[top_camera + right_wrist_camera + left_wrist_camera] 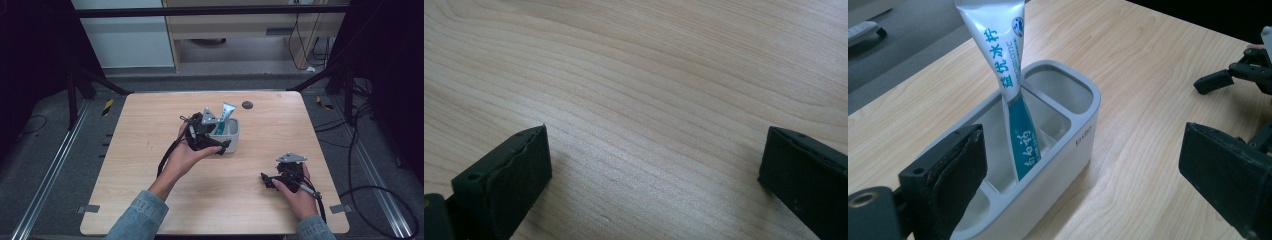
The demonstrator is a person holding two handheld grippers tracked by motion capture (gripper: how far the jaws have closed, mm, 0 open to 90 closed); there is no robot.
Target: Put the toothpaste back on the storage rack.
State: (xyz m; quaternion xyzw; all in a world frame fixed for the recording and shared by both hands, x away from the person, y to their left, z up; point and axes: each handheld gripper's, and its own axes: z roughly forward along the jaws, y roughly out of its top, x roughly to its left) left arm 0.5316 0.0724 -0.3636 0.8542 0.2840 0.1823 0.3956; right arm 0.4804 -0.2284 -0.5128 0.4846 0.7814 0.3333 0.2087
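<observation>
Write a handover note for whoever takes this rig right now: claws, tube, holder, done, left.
Left claw: open, jaws wide apart on either side of the white holder, gripping nothing.
Right claw: open over bare table, near the front right edge.
Toothpaste tube: stands tilted in the holder's middle compartment, crimped end up; the other compartments look empty.
Done: tube is in the holder and released.
Left: probably just back the left claw away without knocking the tube.

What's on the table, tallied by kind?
Toothpaste tube, standing tilted in the holder: 1
Grey-and-white compartment holder: 1
Dark round disc near the far edge: 1
Hand-held gripper, left and right, jaws apart: 2
Total: 5
</observation>
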